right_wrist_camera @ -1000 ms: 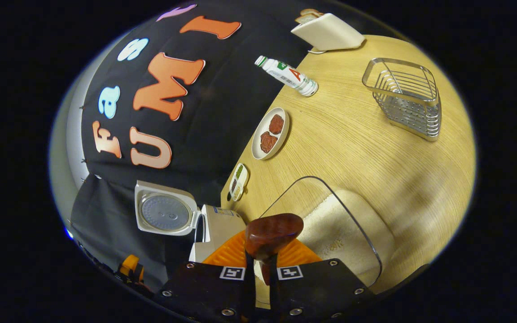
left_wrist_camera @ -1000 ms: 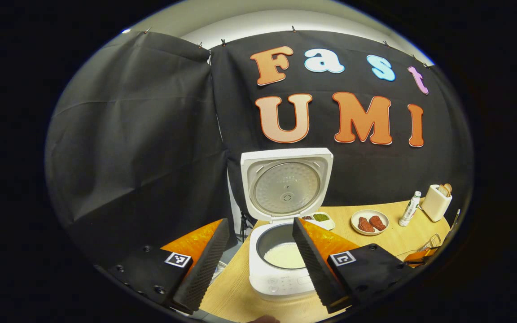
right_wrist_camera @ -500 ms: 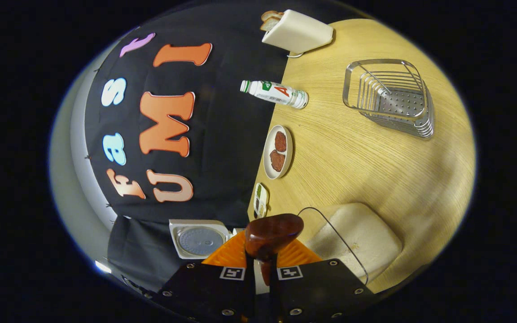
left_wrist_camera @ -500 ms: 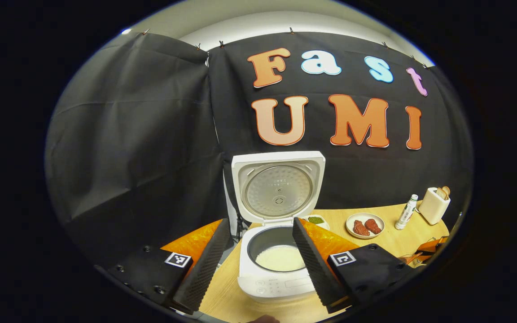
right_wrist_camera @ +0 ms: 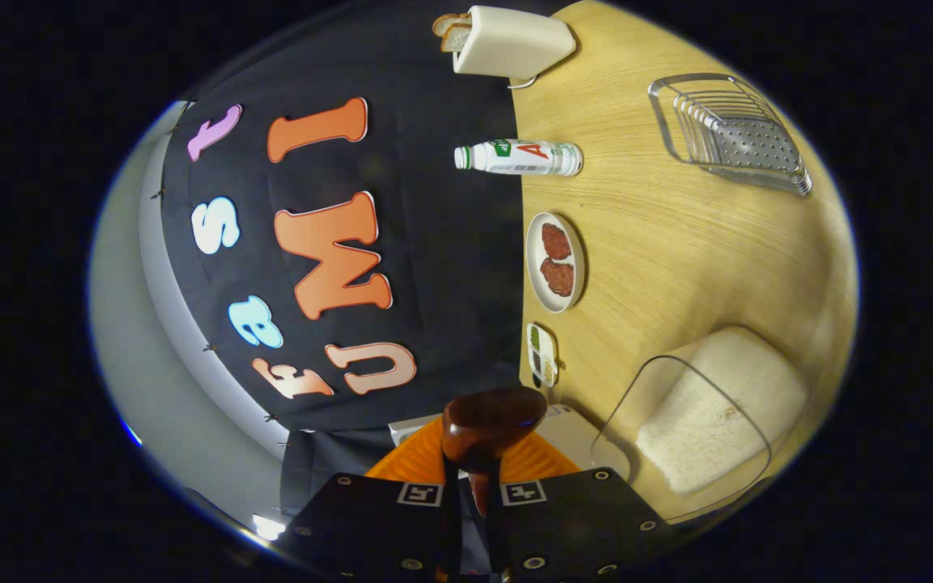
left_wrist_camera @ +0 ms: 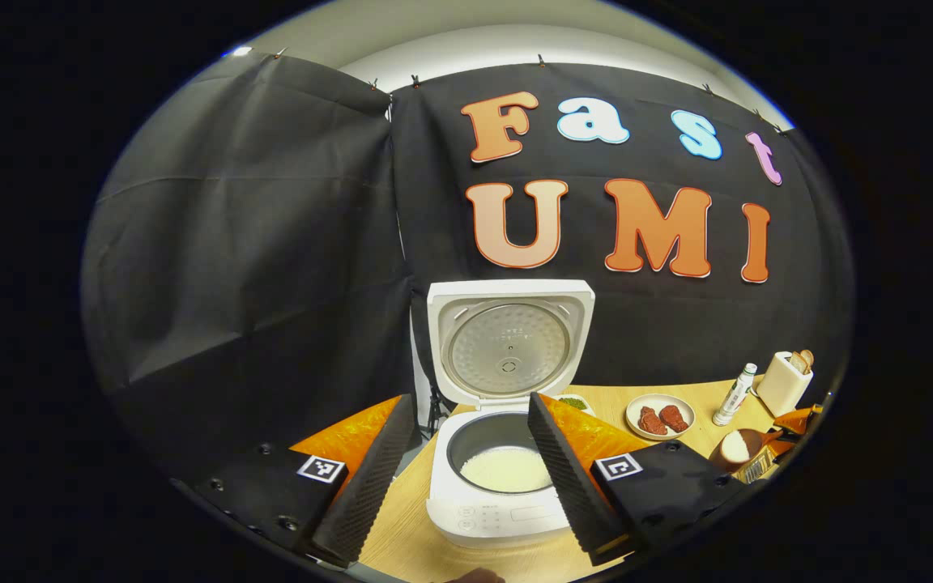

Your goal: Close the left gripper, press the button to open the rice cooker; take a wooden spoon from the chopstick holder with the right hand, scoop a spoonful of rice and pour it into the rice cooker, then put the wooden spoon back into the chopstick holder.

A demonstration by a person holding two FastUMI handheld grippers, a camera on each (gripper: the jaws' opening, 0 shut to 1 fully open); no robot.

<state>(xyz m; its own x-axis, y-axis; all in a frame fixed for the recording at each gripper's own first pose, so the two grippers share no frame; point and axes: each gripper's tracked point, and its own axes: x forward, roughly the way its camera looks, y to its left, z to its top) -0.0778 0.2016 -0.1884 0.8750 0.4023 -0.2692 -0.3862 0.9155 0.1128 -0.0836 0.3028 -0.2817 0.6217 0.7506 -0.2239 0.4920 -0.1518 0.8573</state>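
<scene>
In the right gripper view, my right gripper (right_wrist_camera: 471, 478) had both fingers pressed on the handle of the wooden spoon (right_wrist_camera: 489, 425), whose dark bowl rose just above the fingertips. Just beside it, to the right, stood a clear container of rice (right_wrist_camera: 705, 425) on the wooden table (right_wrist_camera: 677, 243). Farther away I saw a plate with two pieces of meat (right_wrist_camera: 555, 261), a white bottle (right_wrist_camera: 519, 157), a toaster with bread (right_wrist_camera: 507, 40) and the metal chopstick holder (right_wrist_camera: 730, 129).

In the left gripper view, my left gripper (left_wrist_camera: 466, 478) had its fingers spread wide apart, holding nothing. Between them, a little farther, the white rice cooker (left_wrist_camera: 503, 486) stood with its lid (left_wrist_camera: 511, 340) upright and rice in the pot. At the far right the spoon carried rice.
</scene>
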